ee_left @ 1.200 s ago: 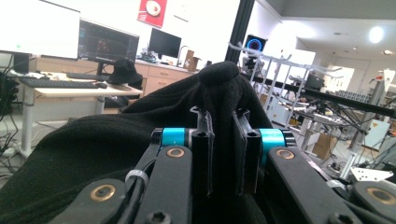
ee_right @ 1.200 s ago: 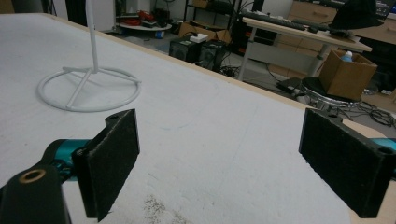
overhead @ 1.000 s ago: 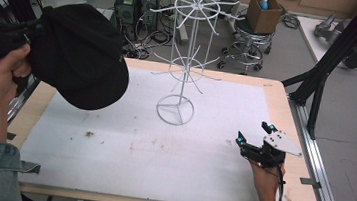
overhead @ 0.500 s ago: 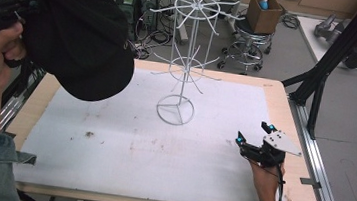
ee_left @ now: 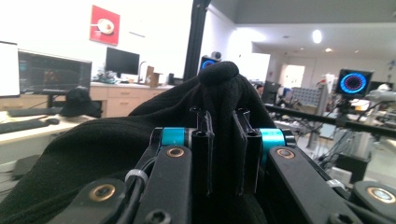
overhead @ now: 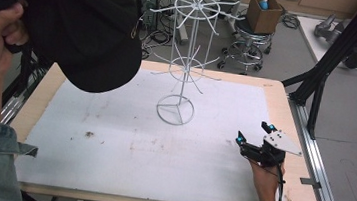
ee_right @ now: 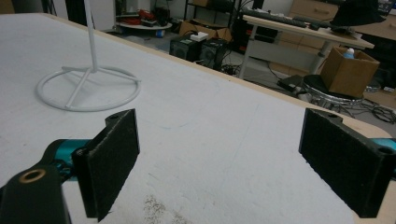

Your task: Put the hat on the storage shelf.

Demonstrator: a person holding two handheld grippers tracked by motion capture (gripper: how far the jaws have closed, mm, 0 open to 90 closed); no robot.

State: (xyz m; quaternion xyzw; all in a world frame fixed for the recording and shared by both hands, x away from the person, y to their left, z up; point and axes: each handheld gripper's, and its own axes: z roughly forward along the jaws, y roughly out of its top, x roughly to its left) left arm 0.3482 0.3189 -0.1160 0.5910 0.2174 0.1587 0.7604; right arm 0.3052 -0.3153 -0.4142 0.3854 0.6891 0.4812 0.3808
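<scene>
A black cap (overhead: 89,25) hangs in the air over the table's far left corner. My left gripper (ee_left: 223,119) is shut on a fold of the cap's fabric (ee_left: 93,149); in the high view the hand and the cap hide its jaws. A white wire rack (overhead: 186,56) with spoke arms stands upright at the middle back on its ring base (overhead: 175,109), and the cap is left of it, apart from it. My right gripper (overhead: 253,132) rests on the table at the front right, jaws wide open (ee_right: 229,154) with nothing between them, facing the ring base (ee_right: 88,88).
The white mat (overhead: 126,145) on the wood-edged table carries small dirt specks (overhead: 88,134). Beyond the far edge stand a stool with a cardboard box (overhead: 265,11) and cabling. A black frame post (overhead: 331,61) slants past the right edge.
The left hand has lifted the cap higher and nearer the camera, still gripped. The right gripper has stayed where it was, open.
</scene>
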